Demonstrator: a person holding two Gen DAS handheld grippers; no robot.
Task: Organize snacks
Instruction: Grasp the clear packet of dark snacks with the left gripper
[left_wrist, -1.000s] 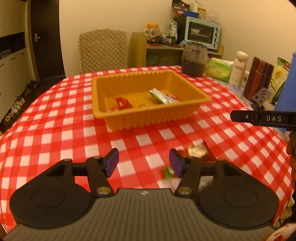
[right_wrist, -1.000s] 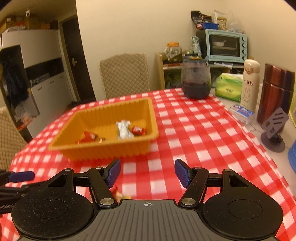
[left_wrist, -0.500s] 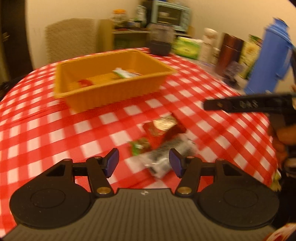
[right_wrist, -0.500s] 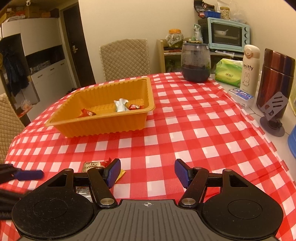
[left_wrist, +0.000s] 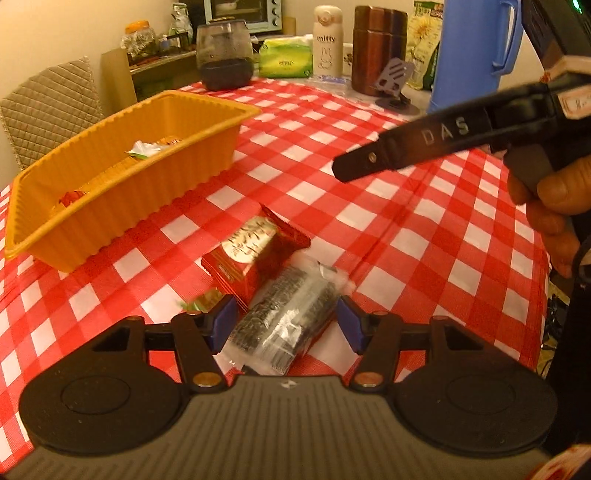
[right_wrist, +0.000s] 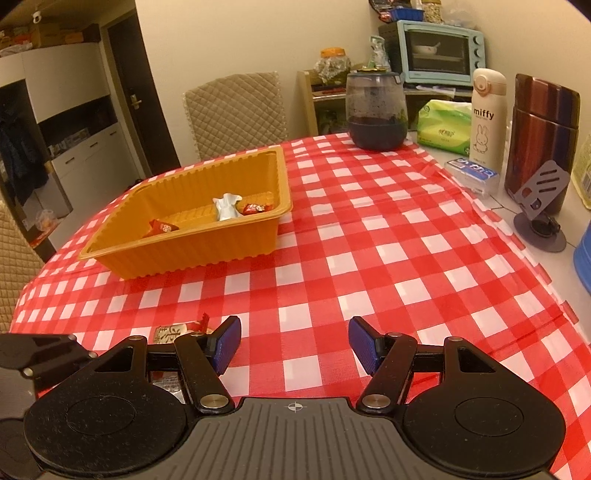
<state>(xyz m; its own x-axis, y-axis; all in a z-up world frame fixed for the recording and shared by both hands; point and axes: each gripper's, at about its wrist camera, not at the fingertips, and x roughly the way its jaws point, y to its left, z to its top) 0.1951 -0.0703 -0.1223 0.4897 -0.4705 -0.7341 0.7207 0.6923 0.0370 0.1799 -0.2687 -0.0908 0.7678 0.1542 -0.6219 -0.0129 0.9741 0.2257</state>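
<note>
An orange tray (left_wrist: 129, 206) (right_wrist: 184, 251) sits on the checked cloth and holds two red candies (right_wrist: 162, 226) and a silvery wrapper (right_wrist: 226, 208). In front of it lie a red packet with a beige label (left_wrist: 258, 247) (right_wrist: 173, 332), a small green candy (left_wrist: 203, 300) and a clear packet of dark bits (left_wrist: 288, 317). My left gripper (left_wrist: 286, 326) is open and low over the cloth; the clear packet lies between its jaws, with the pads apart from it. My right gripper (right_wrist: 293, 345) is open with only bare cloth between its fingers; one of its fingers (left_wrist: 424, 147) shows in the left wrist view, and a hand (left_wrist: 554, 199) holds it.
Along the table's right side stand a dark jar (right_wrist: 376, 110), a green tissue pack (right_wrist: 443, 129), a white bottle (right_wrist: 485, 118), a brown flask (right_wrist: 543, 125), a grey phone stand (right_wrist: 539, 195) and a blue jug (left_wrist: 476, 48). A quilted chair (right_wrist: 236, 107) stands behind the tray.
My left gripper has dropped, rolled and swung right toward the loose snacks, so the clear packet now lies between its jaws. The right gripper has sunk slightly.
</note>
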